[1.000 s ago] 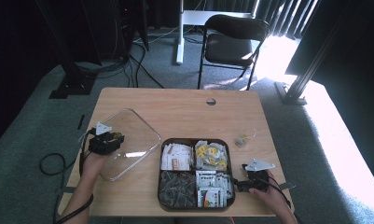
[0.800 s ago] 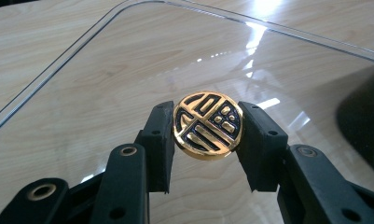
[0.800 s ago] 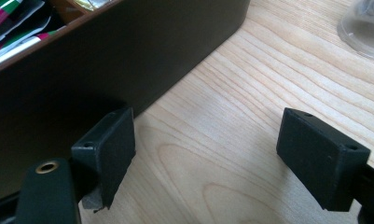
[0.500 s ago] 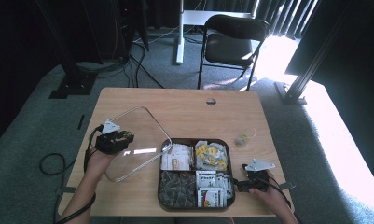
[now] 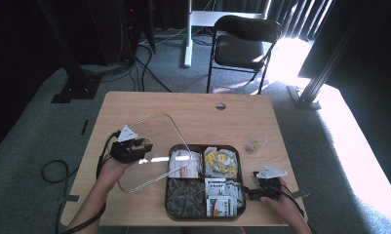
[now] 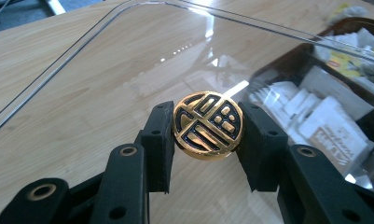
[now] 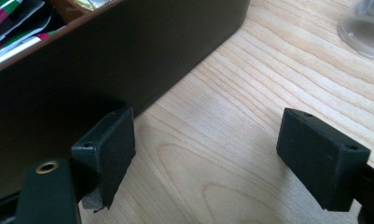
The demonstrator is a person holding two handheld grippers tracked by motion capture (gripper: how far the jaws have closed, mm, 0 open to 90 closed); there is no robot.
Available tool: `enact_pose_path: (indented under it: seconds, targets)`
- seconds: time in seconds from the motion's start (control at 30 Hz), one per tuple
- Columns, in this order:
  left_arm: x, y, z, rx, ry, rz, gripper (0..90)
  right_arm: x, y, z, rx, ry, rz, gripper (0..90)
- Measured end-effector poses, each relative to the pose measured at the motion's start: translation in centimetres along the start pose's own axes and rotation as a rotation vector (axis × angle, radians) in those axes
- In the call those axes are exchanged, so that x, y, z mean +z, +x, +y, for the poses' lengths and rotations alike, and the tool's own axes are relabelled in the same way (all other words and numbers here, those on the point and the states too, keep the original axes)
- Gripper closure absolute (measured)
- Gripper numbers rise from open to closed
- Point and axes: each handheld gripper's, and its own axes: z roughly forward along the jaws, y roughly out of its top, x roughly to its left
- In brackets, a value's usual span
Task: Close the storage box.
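Note:
A clear plastic lid [image 5: 154, 118] with a round gold and black knob [image 6: 208, 124] hangs tilted over the table. My left gripper [image 5: 136, 147] is shut on that knob [image 5: 144, 144], one pad on each side. The lid's right edge reaches over the left compartments of a dark divided box [image 5: 241, 165] full of tea bags and sachets [image 6: 324, 126]. My right gripper [image 5: 251, 193] rests on the table just right of the box. Its jaws stand open over bare wood, and the left fingertip [image 7: 105, 154] is close to the box's outer wall [image 7: 128, 56].
A small clear cup [image 5: 253, 145] stands on the table [image 5: 203, 114] beyond the right gripper, and its base shows at the top right of the right gripper view [image 7: 366, 28]. A black chair [image 5: 242, 44] stands behind the table. Cables trail off the left edge.
The left gripper has carried the lid to the right and a little upward, so its right edge now overlaps the box. The right gripper has stayed in place.

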Motion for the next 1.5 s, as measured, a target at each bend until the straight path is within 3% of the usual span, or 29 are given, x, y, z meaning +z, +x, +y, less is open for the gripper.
enact_pose_path:
  seconds: [0.87,1.0,1.5]
  targets:
    - [2.1,-7.2,2.6,0.142,-0.015,-0.244,58.8,0.0,0.0,0.0,0.001,-0.002,0.002,18.5]
    - [2.5,-8.3,2.9,0.177,-0.007,-0.263,58.8,0.0,0.0,0.0,0.001,-0.002,0.001,18.5]
    - [3.8,-11.8,3.6,0.249,0.01,-0.353,58.8,0.0,0.0,0.0,0.005,-0.003,0.005,18.4]
